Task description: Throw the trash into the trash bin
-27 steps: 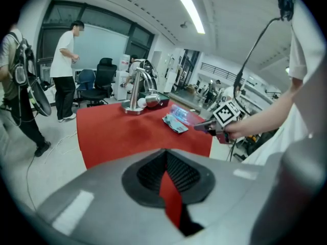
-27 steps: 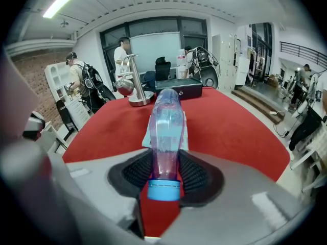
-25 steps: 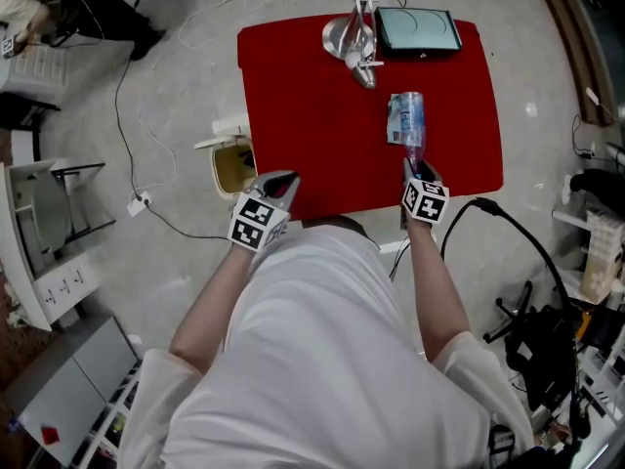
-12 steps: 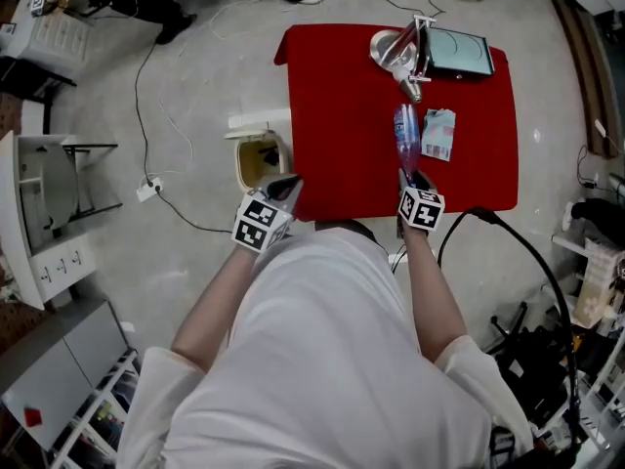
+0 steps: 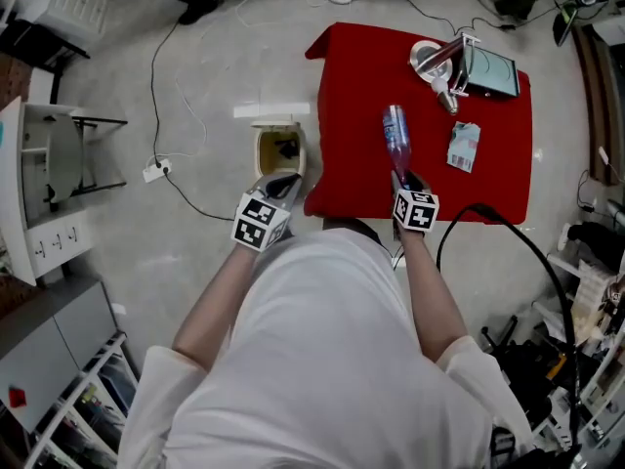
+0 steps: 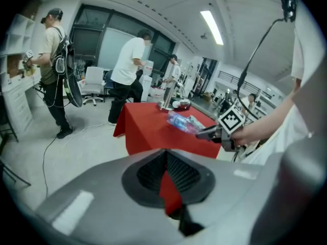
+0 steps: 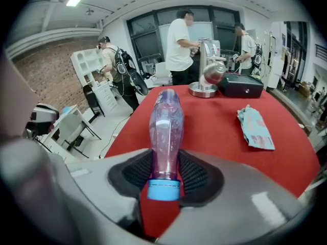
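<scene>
**Bottle point(image 5: 395, 143) clamped in your right gripper point(image 5: 402, 178)**

The plastic bottle is gripped at the neck, blue cap toward you, its body out over the red table's point(image 5: 352, 86) near edge. A crumpled wrapper point(image 5: 463, 147) lies by the right edge. Your left gripper point(image 5: 281, 186), closed and empty, hovers beside the trash bin point(image 5: 263, 156) off the table's left edge.

Bright, even indoor light from ceiling strip lights point(image 6: 212, 27); gripper views w/ heavy fisheye, dark corners; close foreground soft.

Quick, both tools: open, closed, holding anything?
Left tool: closed, empty.
Right tool: closed on the clear purple plastic bottle, just above its blue cap.
</scene>
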### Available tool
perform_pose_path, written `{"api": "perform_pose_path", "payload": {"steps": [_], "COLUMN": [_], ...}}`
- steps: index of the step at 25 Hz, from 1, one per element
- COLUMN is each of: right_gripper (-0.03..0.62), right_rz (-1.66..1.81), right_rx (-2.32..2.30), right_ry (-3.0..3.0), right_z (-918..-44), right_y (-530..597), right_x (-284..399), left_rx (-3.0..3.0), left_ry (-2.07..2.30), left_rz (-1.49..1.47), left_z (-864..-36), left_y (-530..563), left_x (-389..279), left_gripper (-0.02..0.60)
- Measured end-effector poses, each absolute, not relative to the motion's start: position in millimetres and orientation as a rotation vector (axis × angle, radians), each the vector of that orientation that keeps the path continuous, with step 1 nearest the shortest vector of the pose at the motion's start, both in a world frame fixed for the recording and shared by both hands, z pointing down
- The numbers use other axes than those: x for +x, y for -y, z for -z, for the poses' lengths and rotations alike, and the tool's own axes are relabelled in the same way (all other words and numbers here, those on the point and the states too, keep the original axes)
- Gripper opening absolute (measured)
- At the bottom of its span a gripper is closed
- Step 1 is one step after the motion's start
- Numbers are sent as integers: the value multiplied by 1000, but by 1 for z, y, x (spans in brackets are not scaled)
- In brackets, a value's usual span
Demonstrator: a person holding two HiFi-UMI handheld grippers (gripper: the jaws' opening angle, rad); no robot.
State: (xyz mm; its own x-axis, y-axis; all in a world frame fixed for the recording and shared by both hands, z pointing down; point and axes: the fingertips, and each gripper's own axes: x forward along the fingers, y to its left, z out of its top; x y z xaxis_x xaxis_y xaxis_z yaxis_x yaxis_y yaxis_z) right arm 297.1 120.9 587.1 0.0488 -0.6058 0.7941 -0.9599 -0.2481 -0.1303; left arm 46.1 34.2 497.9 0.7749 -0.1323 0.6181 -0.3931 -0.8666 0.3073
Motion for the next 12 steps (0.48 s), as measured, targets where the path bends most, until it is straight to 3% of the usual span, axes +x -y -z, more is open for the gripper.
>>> {"api": "perform_pose_path", "payload": {"steps": [12], "right_gripper": [153], "right_rz": [-1008], "right_rx": [1648], "right_ry": [1761], "right_z": [-585], "right_y": [-71], "right_x": [176], "left_rx": [2474], "left_ry": [504], "left_rz": [-784], "left_z": [-511], "left_y": [-20], "left_x": [-33], "left_gripper": [5]}}
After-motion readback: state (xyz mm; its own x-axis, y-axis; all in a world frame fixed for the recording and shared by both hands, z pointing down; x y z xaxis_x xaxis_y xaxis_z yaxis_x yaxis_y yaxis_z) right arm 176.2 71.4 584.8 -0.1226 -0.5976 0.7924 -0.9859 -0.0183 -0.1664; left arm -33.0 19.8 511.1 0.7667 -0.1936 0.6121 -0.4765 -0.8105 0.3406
